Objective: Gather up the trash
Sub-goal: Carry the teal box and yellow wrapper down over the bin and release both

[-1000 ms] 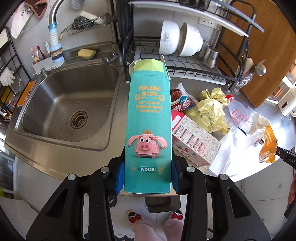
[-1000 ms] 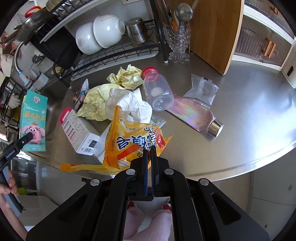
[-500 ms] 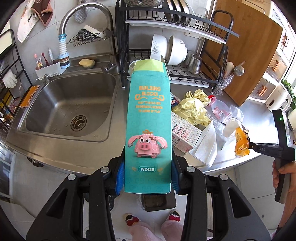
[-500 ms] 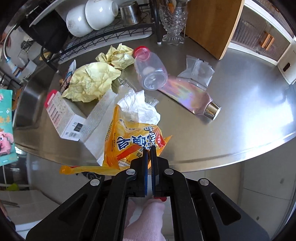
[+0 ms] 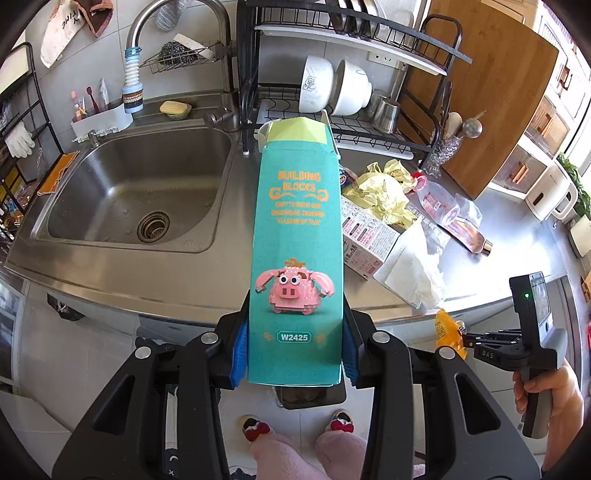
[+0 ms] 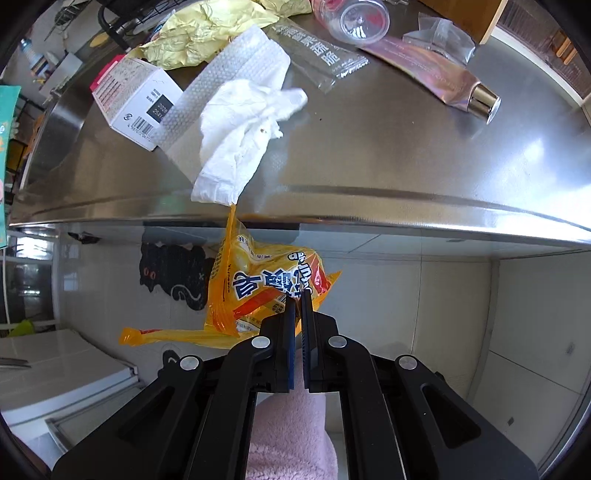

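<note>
A kitchen scene from two hand-held grippers, with a steel counter (image 6: 388, 155) strewn with trash beside a sink (image 5: 136, 192). The left gripper (image 5: 295, 354) is clamped on a tall teal box (image 5: 295, 251), its blue pads pressing the two narrow sides near the bottom end; the box's long axis runs straight away from the fingers, its opened top flap pointing toward the dish rack (image 5: 332, 122). The box is held off the counter, in front of its edge. The right gripper (image 6: 295, 299) is pinched tight on a yellow snack bag (image 6: 258, 288), gripping one edge so that the bag hangs loose beyond the fingertips, below the counter's front lip and over the tiled floor. A thin tail of the bag reaches up to the lip, right under a crumpled white tissue (image 6: 240, 136) that overhangs the edge; whether they touch cannot be told. In the left view the right gripper (image 5: 469, 336) appears low at the right, with the person's hand (image 5: 550, 391) on its handle, and the bag as an orange scrap at its tip. Still on the counter lie a small white box (image 6: 136, 99), yellow crumpled paper (image 6: 199, 33), a clear bottle (image 6: 354, 18) and a pink tube (image 6: 436, 70). Both hands are full, so both loads likely need dropping into a bin, which is not clearly visible here, before anything more is picked. The right hand sits lower and seems nearer to releasing.
</note>
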Demonstrator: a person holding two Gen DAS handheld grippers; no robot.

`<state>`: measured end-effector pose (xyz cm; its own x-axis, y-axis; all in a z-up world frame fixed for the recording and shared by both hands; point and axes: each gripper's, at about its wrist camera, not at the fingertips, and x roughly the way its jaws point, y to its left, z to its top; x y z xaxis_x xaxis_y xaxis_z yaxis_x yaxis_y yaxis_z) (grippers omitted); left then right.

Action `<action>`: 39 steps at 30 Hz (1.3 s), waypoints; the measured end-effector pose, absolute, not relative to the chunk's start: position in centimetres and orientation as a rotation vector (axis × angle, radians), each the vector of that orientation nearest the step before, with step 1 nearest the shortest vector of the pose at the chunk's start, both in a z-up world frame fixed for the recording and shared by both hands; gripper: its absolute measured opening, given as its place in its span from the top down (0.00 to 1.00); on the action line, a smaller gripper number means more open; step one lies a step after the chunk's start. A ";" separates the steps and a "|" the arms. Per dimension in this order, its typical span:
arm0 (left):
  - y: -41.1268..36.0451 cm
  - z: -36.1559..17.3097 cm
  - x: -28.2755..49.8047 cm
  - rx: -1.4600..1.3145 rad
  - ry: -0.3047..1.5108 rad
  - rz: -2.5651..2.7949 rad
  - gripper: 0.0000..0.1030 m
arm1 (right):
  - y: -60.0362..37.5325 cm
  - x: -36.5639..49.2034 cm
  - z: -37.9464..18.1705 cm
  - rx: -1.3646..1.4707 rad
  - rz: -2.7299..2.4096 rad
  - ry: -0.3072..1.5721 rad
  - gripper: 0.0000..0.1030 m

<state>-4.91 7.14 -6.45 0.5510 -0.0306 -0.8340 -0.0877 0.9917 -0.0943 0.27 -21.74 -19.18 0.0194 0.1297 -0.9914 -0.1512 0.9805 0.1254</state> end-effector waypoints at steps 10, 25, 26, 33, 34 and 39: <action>6.7 -9.6 -8.3 -0.119 1.016 0.008 0.63 | -21.8 -1.4 -22.2 0.010 0.187 1.568 0.96; 3.6 -24.7 -12.3 -0.067 1.260 -0.085 0.63 | -19.5 -4.8 -26.7 -0.017 0.277 1.570 0.96; 3.4 -26.2 -12.2 -0.067 1.278 -0.088 0.63 | -19.4 -5.0 -27.4 -0.010 0.283 1.576 0.96; 3.7 -35.8 -10.3 -0.140 1.406 -0.116 0.63 | -18.8 -4.8 -34.9 0.032 0.271 1.632 0.96; 3.8 -37.1 -10.1 -0.144 1.419 -0.119 0.63 | -18.5 -4.6 -36.1 0.031 0.264 1.636 0.96; 4.3 -43.0 -8.8 -0.190 1.491 -0.138 0.63 | -18.0 -3.7 -41.4 0.066 0.231 1.663 0.96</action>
<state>-8.78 4.28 -42.97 0.0767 -0.2082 -0.9751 -0.0256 0.9772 -0.2107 -3.65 -18.01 -41.42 -0.1073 0.1799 -0.9778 -0.0933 0.9773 0.1900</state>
